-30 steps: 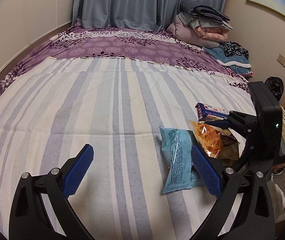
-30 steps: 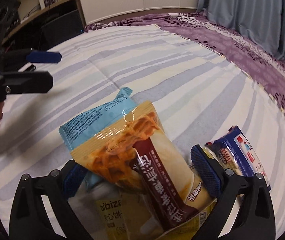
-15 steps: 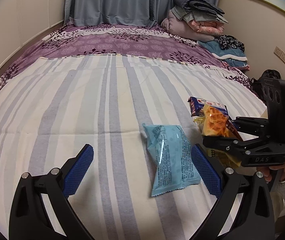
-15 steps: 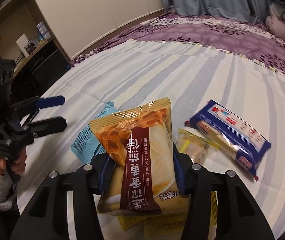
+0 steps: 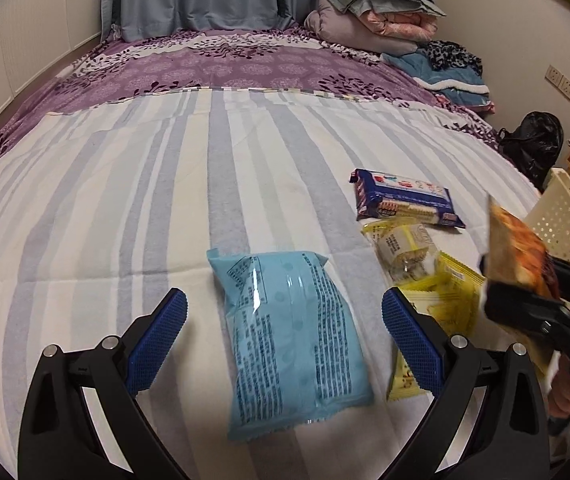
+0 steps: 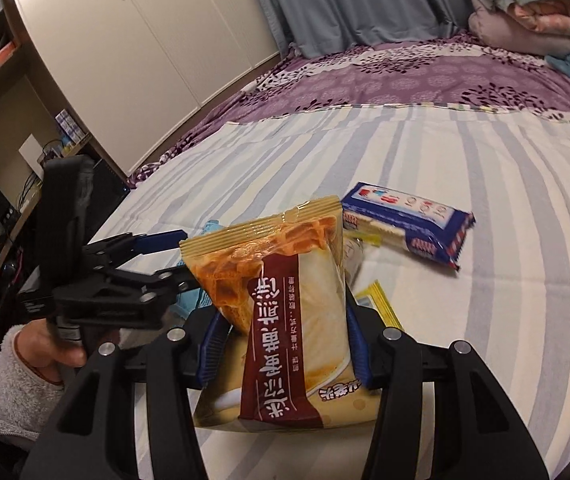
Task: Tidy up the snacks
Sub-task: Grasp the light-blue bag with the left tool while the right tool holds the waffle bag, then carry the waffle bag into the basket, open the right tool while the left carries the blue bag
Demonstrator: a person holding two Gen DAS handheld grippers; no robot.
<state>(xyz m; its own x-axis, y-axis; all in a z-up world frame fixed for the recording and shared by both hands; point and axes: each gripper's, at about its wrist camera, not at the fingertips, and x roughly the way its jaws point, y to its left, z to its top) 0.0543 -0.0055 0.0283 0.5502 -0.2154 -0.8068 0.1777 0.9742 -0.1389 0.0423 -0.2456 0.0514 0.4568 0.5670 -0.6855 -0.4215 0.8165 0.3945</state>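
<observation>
Lifted off the striped bedsheet (image 5: 165,208): orange snack bag (image 6: 285,304), pinched by right gripper (image 6: 281,356) (raised beside yellow packets (image 5: 445,300)). Left gripper (image 5: 285,328) jaws spread, straddling light-blue packet (image 5: 289,336) without touching.

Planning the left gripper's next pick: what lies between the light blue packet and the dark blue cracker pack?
Between the light blue packet and the dark blue cracker pack lie small yellow packets; the left wrist view shows it.
</observation>
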